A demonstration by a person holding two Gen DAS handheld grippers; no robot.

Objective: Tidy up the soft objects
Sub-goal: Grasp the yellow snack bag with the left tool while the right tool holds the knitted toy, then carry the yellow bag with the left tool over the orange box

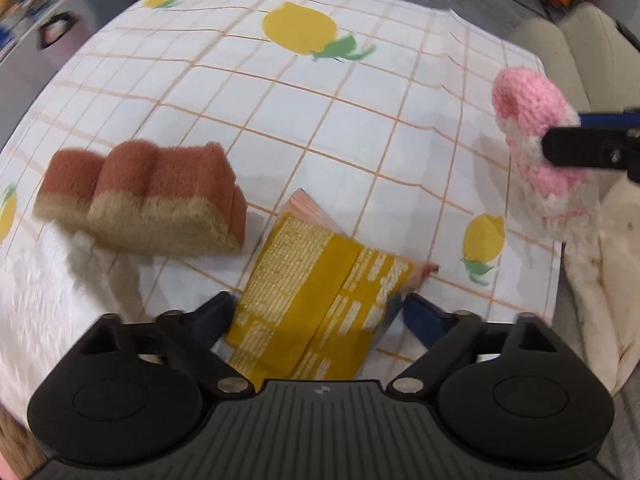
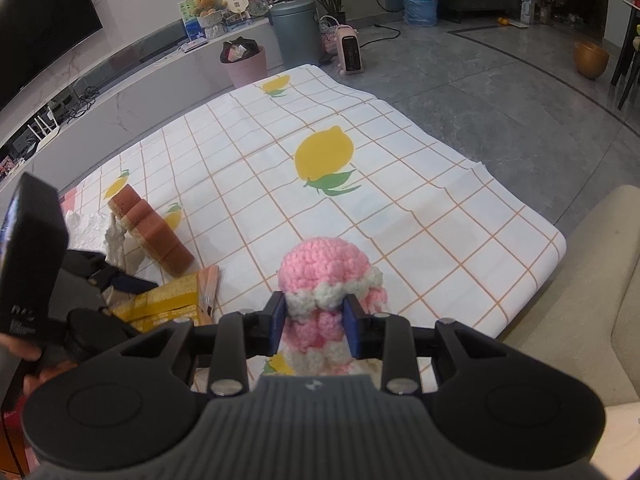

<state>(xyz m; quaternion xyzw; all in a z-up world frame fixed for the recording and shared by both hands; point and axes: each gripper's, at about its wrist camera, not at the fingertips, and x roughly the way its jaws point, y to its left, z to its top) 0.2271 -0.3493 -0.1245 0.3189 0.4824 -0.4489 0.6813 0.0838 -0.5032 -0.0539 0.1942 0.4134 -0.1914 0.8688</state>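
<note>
Two tools, right tool [image 2: 316,330] pinching knitted toy [image 2: 328,272], left tool [image 1: 316,312] wide over yellow packet [image 1: 312,312], heater [image 2: 349,50] only in right view

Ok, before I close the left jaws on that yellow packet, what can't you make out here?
- Yellow packet: print blurred in the left wrist view; near end hidden under the gripper body.
- Knitted pink toy: lower part hidden behind the right gripper.
- White fluffy item: cut off by the left edge, blurred.

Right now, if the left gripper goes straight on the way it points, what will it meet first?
Most likely the yellow packet: it lies between the open fingers of the left gripper, with the lemon-print cloth under it. How much gap remains is unclear.
</note>
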